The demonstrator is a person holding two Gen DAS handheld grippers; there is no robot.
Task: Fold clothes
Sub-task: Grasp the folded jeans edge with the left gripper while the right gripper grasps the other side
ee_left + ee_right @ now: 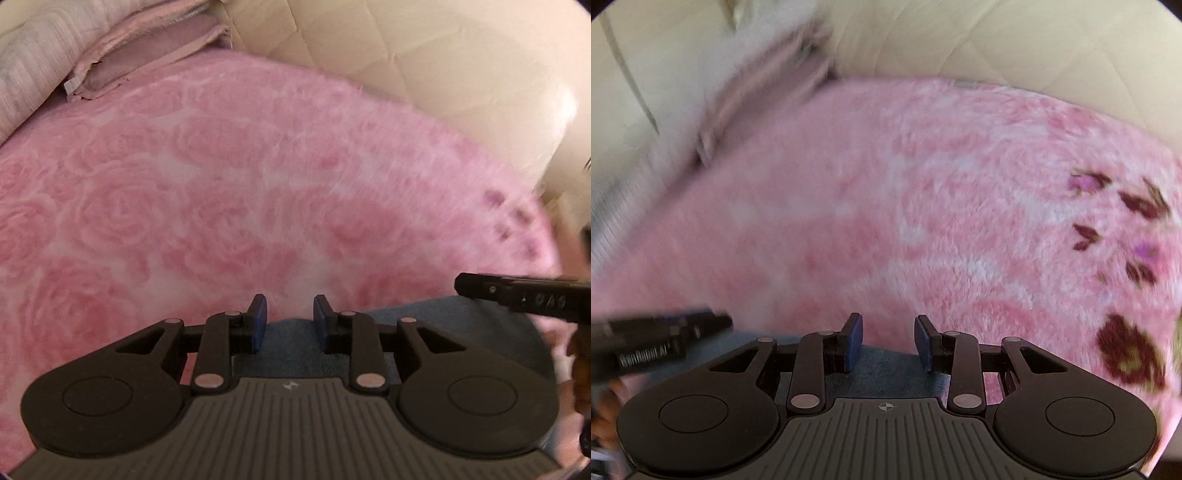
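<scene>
A blue denim garment (424, 328) lies on a fluffy pink rose-patterned blanket (221, 184), mostly hidden under both grippers. My left gripper (289, 321) is open and empty, its blue pads apart just above the garment's far edge. My right gripper (888, 341) is open and empty too, over the same denim (886, 373). The right gripper shows as a black bar at the right of the left wrist view (524, 293). The left gripper shows blurred at the left of the right wrist view (657, 339).
The pink blanket (923, 203) covers a bed with a cream quilted headboard (406, 48) behind. Folded pink bedding and a striped pillow (44, 62) are stacked at the back left. Dark flower prints (1126, 350) mark the blanket's right side.
</scene>
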